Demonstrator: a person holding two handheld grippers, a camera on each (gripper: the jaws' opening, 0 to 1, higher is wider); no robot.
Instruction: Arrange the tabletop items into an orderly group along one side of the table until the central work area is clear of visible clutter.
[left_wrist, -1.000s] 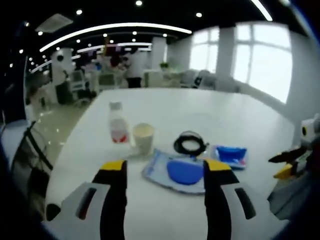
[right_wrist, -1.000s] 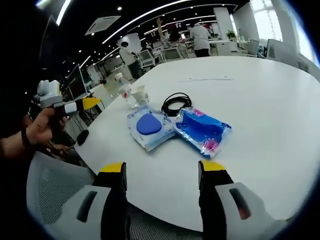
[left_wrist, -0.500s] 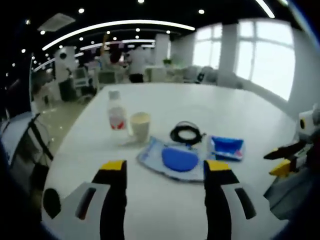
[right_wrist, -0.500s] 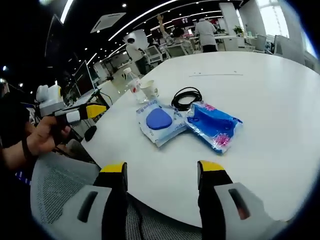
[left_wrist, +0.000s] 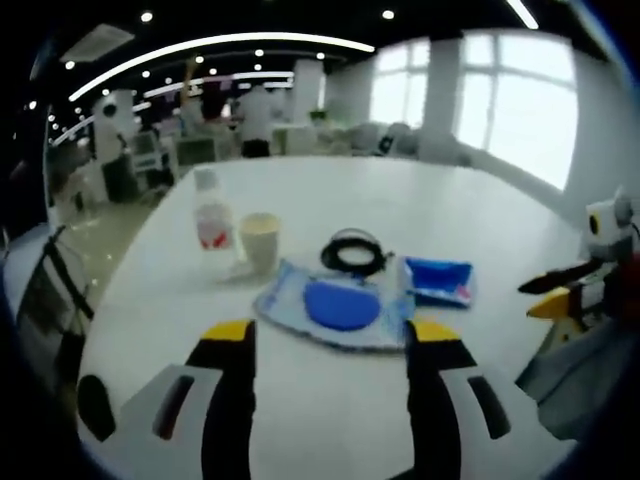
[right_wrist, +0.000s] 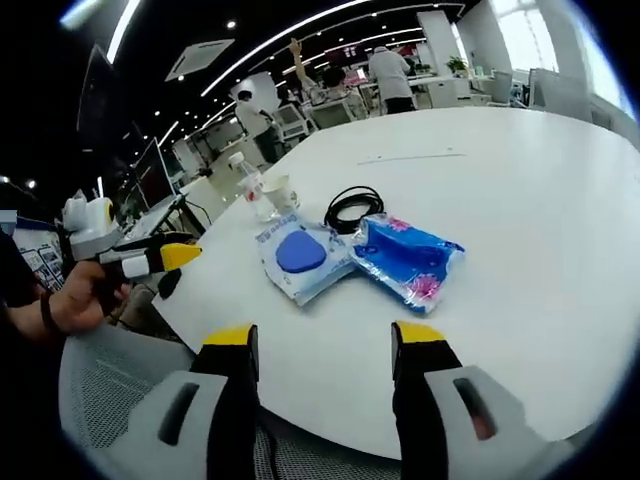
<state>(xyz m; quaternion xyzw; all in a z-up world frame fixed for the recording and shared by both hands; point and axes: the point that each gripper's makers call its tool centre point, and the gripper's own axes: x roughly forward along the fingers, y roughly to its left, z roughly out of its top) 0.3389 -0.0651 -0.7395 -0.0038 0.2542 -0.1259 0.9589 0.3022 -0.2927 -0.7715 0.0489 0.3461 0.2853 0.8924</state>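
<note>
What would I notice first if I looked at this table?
Probably the bright blue packets lying side by side near the table's edge, with a coiled black cable touching them at the back. Beyond those stand a water bottle and a paper cup, close together.

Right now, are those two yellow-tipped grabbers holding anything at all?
Nothing is held. The left hand-held gripper and the right hand-held gripper are both open and empty, short of the packets, cable, cup and bottle on the table.

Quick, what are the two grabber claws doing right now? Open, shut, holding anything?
Left gripper: open, holding nothing.
Right gripper: open, holding nothing.
</note>
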